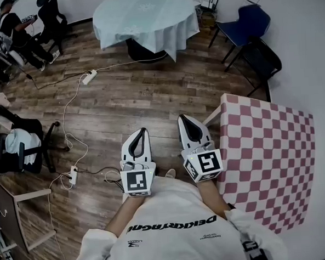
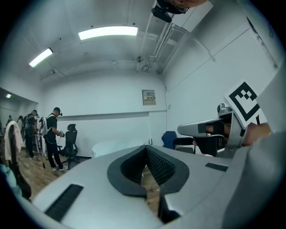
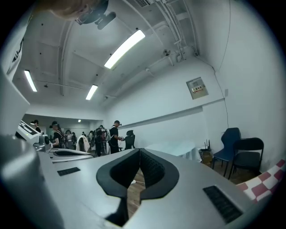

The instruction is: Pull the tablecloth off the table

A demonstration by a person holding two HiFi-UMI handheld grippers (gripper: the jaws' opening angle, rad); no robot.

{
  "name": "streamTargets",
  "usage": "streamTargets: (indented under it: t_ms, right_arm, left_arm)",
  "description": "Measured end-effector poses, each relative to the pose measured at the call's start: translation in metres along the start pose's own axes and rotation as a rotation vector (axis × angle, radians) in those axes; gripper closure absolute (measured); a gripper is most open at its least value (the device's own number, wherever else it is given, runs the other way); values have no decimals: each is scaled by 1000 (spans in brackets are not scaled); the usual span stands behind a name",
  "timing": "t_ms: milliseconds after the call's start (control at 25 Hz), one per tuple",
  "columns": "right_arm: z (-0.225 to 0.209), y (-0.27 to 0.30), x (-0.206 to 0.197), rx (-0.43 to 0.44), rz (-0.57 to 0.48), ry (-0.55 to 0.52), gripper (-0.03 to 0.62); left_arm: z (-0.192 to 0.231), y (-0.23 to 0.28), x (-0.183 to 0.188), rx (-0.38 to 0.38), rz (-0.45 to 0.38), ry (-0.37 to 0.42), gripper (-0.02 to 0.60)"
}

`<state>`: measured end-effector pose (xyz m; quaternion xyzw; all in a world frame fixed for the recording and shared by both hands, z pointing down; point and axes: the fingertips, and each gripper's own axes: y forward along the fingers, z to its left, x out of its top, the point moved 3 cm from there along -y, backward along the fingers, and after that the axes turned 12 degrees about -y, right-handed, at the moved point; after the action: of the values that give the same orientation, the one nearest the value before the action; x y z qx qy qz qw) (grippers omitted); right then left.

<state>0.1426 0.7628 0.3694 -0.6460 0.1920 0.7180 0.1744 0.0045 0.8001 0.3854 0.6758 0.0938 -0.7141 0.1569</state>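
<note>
Fingers: your left gripper [image 1: 143, 132] and right gripper [image 1: 184, 120] are both pressed together, empty.
Tablecloth [image 1: 269, 164]: checkered, spread flat at your near right.
Handling: probably soft and light; pinch its left edge.

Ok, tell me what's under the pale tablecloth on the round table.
Below the pale tablecloth hem only a dark table base shows, on the wooden floor. The tabletop itself is fully covered.
</note>
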Motion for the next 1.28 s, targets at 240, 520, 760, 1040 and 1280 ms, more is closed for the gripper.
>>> streamTargets:
  t_ms: [240,520,760,1040,1280]
  right_arm:
    - [-14,28,-10,12,16,7,557]
    - [-45,103,-14,1,38,-21,557]
    - [-94,214,7,-17,50,-31,557]
    - [-124,343,12,-6,77,-42,557]
    - [-143,414,4,-30,110,-39,557]
  left_arm:
    - [12,30,-9,17,14,-16,566]
    - [53,113,-2,10,-10,-44,566]
    - [115,217,30,15,-14,-58,566]
    - [188,332,58,38,-34,-101,565]
    - [227,402,56,20,-14,-119,565]
